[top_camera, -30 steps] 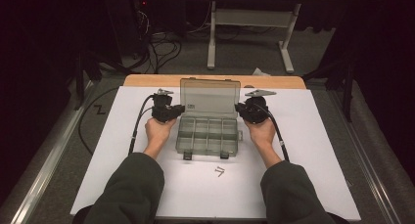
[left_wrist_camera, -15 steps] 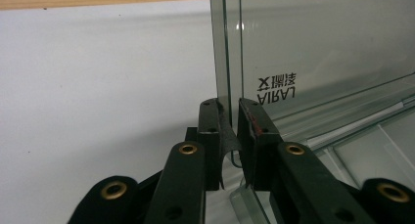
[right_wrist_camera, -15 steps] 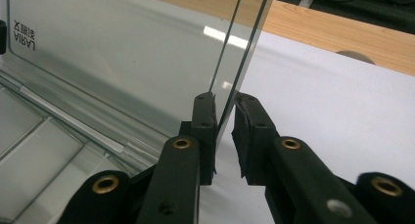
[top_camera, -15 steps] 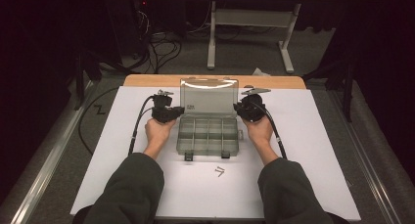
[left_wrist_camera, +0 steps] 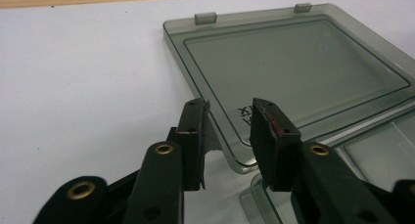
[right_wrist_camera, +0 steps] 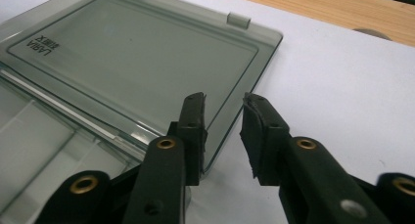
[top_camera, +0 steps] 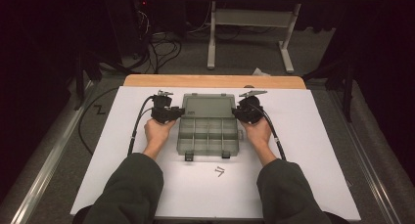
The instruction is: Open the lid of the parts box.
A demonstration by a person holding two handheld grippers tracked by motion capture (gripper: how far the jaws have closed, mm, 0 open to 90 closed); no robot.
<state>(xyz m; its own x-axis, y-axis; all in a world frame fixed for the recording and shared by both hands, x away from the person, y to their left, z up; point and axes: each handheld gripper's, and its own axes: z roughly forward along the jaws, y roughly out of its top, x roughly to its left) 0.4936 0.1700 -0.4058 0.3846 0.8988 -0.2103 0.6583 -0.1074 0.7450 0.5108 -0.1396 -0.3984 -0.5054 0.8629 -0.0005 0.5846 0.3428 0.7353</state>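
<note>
I see the clear organizer box (top_camera: 209,135) at the middle of the white mat (top_camera: 313,136), its lid (left_wrist_camera: 293,72) lying open flat on the far side. My left gripper (left_wrist_camera: 229,128) and right gripper (right_wrist_camera: 223,131) sit at the lid's left and right edges, jaws just opening. Each pair stands apart astride a lid edge, pads off it.

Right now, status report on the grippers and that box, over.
Left gripper and right gripper: jaws just opened, astride the lid edges, not pinching. Box open, lid flat on the table. Nothing in the way.
</note>
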